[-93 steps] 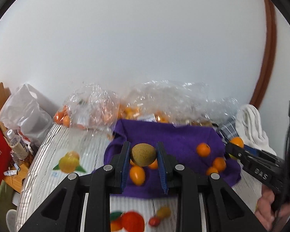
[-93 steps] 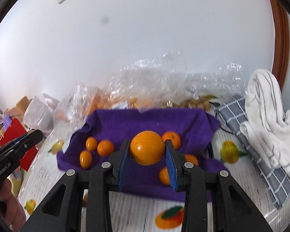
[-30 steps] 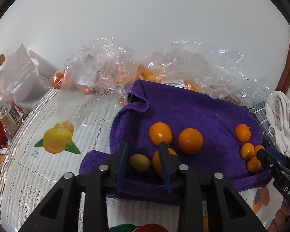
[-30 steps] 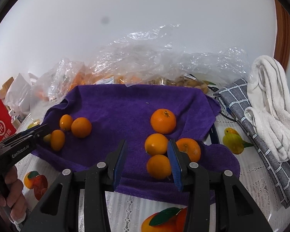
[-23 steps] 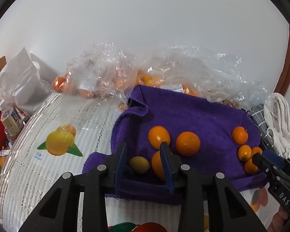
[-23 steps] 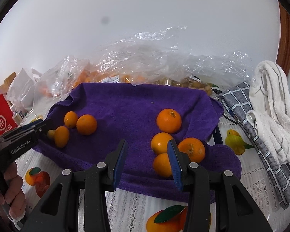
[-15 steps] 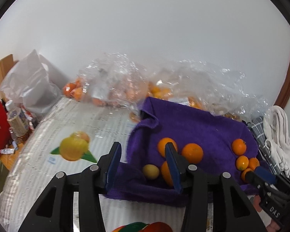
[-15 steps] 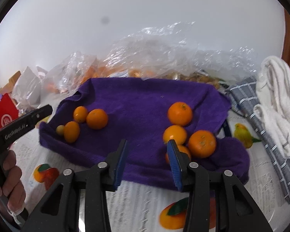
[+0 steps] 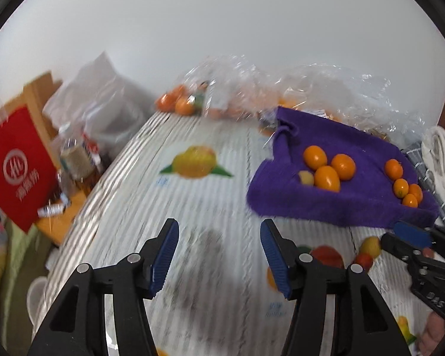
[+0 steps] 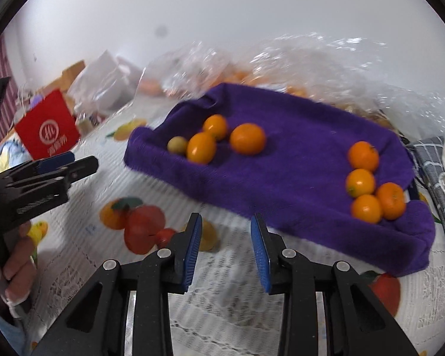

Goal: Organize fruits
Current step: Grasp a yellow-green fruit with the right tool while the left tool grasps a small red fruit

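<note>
A purple towel [image 9: 344, 201] [image 10: 296, 178] lies on the fruit-print tablecloth. At its left end sit three oranges [image 9: 326, 178] [image 10: 247, 138] and a small yellow-green fruit [image 9: 307, 178] [image 10: 177, 144]. Several more oranges [image 9: 400, 187] [image 10: 368, 190] cluster at its right end. My left gripper [image 9: 219, 228] [image 10: 83, 161] hovers over bare tablecloth left of the towel, jaws opening, nothing between them. My right gripper [image 10: 225, 222] [image 9: 400, 238] is in front of the towel's near edge, jaws closing on nothing.
Clear plastic bags [image 9: 222, 95] with more oranges lie along the back wall. A red card [image 9: 14, 166], a bottle [image 9: 77, 160] and a white bag crowd the table's left edge. A grey checked cloth [image 10: 433, 160] and a white towel [image 9: 442, 160] lie right of the purple towel.
Both grippers drew back off the towel and swung left. The left jaws widened and left the yellow-green fruit on the towel. The right jaws narrowed, away from the oranges.
</note>
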{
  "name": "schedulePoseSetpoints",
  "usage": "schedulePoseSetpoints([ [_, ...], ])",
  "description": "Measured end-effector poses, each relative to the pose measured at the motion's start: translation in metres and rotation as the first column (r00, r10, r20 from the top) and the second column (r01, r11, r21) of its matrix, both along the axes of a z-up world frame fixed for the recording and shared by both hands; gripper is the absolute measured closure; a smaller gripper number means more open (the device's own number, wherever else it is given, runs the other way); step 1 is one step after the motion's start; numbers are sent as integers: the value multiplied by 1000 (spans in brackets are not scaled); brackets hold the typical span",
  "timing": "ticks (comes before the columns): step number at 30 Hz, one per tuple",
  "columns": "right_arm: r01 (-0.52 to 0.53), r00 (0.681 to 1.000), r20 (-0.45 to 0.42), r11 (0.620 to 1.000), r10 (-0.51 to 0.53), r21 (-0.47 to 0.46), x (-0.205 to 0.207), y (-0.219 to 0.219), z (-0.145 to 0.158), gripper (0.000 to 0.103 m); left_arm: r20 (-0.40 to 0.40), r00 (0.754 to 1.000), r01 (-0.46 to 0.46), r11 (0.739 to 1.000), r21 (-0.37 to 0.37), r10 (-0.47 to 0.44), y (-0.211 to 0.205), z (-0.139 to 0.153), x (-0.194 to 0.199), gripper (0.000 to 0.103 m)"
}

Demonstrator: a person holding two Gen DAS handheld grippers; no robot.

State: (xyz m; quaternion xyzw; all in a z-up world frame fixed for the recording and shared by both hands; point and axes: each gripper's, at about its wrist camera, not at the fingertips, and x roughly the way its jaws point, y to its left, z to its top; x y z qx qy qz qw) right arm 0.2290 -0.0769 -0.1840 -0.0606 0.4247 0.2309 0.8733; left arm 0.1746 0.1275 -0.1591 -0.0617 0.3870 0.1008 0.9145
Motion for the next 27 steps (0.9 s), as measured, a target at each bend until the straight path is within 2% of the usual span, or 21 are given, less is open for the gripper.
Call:
schedulePoseSetpoints([
  [2,-6,1000,-7,1000,6,16,-1,3,-2,69,-11,1000,-4,999,-34,4,4,-3,-4,48],
  [6,-6,998,-67,998,11,63,6,5,-9,69,-50,999,13,1000,3,-13,-5,-10,2,48],
  [9,-14,989,-144,997,26,82,14,10,-20,68,-60,998,17,1000,0,-17,-7,-12,2,48],
  [10,-12,989,-143,997,23,82,14,12,-21,69,-64,998,14,1000,-14,-15,-7,-14,3,48],
  [11,-9,991,-129,997,20,81,13,13,-21,77,-71,997,8,999,-38,-11,-5,-16,3,48],
  [14,-21,993,-116,996,31,85,9,12,-17,76,-103,994,13,997,-73,-20,-5,-22,5,48],
  [18,14,999,-36,1000,-13,25,2,-3,-7,76,-120,993,8,998,-57,-15,-6,-25,8,48],
  [21,85,996,29,996,-84,-15,-4,-31,2,76,-137,990,12,1000,-16,-14,-10,-27,10,48],
  [24,152,988,23,988,-152,-7,-8,-61,1,76,-142,990,23,1000,7,-22,-14,-27,10,48],
  [27,231,973,-8,973,-231,-33,-12,-94,-9,76,-99,992,72,994,-83,-80,-14,-22,5,48],
])
